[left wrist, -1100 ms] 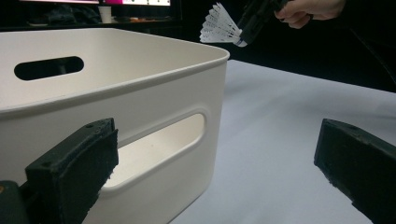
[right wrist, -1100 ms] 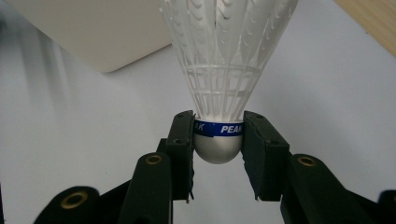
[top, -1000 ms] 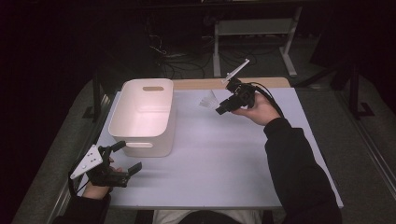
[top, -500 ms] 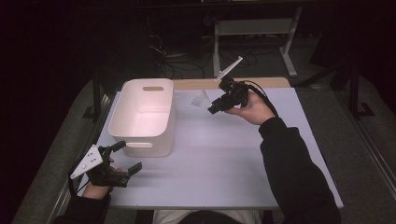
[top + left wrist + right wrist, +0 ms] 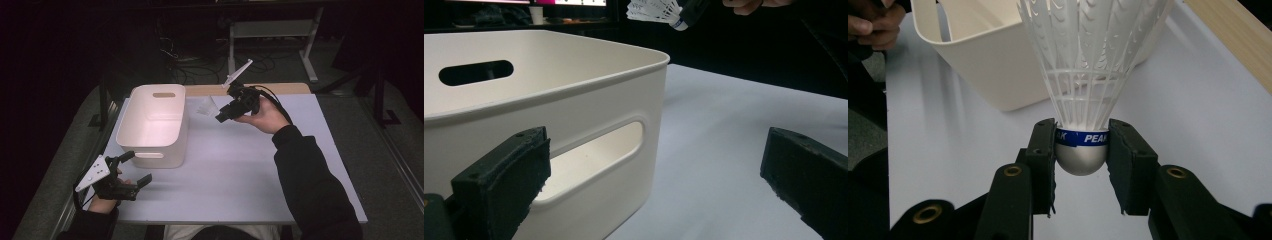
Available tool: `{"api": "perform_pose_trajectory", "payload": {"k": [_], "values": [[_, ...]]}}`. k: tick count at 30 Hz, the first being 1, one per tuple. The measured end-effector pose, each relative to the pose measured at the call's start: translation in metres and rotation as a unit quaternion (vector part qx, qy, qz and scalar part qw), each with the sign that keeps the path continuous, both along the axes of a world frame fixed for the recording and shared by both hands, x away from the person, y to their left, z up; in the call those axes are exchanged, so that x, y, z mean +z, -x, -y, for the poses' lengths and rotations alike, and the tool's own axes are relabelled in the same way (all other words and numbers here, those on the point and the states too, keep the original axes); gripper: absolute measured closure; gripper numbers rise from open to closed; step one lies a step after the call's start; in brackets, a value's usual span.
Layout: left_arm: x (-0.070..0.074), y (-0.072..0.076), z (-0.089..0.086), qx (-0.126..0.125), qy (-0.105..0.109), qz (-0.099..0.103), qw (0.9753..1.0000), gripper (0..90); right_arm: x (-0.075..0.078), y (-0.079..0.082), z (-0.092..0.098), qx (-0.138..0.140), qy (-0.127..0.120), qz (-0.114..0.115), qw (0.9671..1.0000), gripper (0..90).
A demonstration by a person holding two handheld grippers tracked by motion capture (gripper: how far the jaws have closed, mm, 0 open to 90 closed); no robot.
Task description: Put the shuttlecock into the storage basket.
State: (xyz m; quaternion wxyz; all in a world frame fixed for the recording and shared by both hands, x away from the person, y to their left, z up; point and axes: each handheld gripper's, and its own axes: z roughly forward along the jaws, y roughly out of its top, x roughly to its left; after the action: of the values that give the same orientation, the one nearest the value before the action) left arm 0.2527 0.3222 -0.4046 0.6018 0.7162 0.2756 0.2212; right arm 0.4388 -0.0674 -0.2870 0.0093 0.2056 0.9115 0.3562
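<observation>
Now, with your right hand-held gripper (image 5: 1081,150) clenched on the white plastic shuttlecock (image 5: 1088,65), carry it over the cream plastic bin (image 5: 152,125), centre-left; the left hand-held gripper (image 5: 131,170) idles released.

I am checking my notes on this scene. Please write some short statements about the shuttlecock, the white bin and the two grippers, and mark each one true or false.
1. The right gripper is shut on the shuttlecock at its rounded base. True.
2. The shuttlecock already lies inside the white bin. False: it is held in the air beside the bin, above the table.
3. The left gripper has its jaws open and holds nothing. True.
4. The band around the shuttlecock's base is red. False: it is blue, with white letters.
5. The left gripper grips the bin's handle slot. False: in the left gripper view its jaws stand apart in front of the bin's wall.
</observation>
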Motion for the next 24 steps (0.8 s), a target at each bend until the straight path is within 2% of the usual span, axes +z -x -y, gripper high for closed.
{"api": "perform_pose_trajectory", "payload": {"k": [24], "values": [[0.000, 0.000, 0.000, 0.000, 0.000, 0.000, 1.0000, 0.0, 0.021, 0.001, -0.027, 0.023, -0.008, 0.012, 0.9996, 64.1]]}}
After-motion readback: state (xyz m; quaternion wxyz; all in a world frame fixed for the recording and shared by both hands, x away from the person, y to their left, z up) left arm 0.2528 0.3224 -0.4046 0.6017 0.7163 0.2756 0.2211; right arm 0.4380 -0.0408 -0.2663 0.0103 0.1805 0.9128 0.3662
